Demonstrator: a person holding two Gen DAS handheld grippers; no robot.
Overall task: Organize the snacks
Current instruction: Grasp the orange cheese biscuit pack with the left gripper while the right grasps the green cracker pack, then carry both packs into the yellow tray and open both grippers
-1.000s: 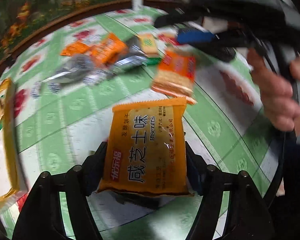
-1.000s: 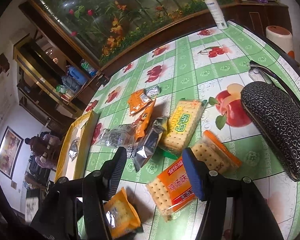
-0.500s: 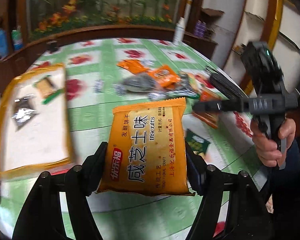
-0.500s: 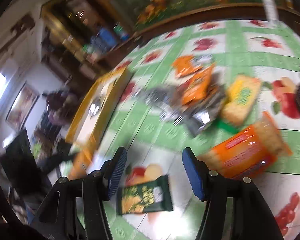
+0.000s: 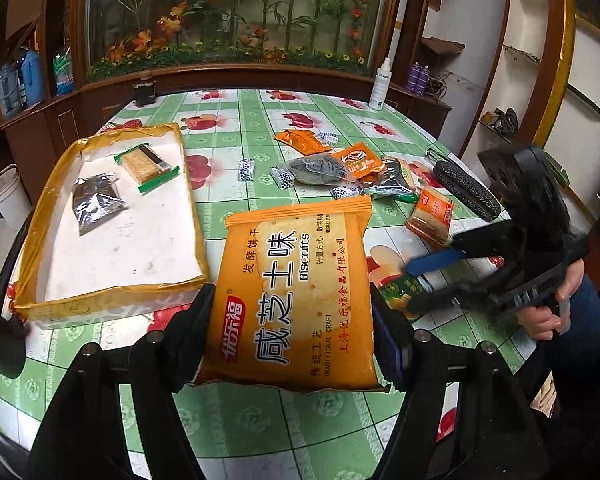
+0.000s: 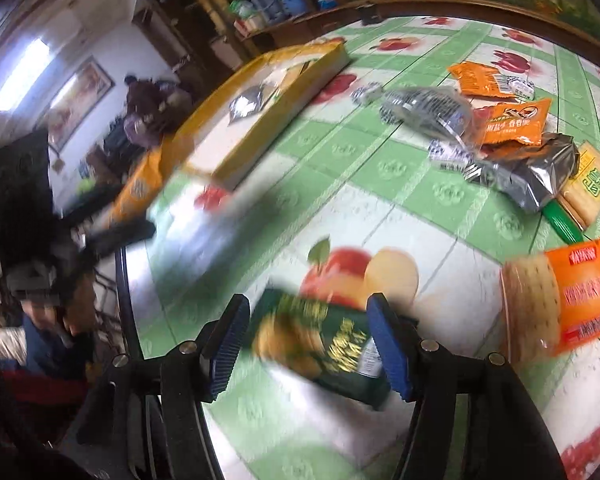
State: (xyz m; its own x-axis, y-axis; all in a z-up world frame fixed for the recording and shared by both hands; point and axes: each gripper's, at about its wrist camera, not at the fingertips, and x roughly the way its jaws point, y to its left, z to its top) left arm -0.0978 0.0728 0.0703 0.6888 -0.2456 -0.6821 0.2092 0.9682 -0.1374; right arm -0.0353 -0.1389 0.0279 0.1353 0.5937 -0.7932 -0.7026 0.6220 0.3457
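Left gripper (image 5: pixel 292 328) pinches the orange pack (image 5: pixel 296 296) above the worktop (image 5: pixel 228 136), beside the tray (image 5: pixel 40 216); next, carry it over the tray. Right gripper (image 6: pixel 312 344) fingers opening astride the green pack (image 6: pixel 324 344), not yet gripping

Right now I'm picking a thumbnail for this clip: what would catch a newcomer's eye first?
The big orange biscuit packet, clamped in the left gripper, fills the foreground of the left wrist view. Left of it sits a yellow-rimmed tray holding two snacks. On the right, the right gripper straddles a dark green packet on the fruit-print tablecloth.
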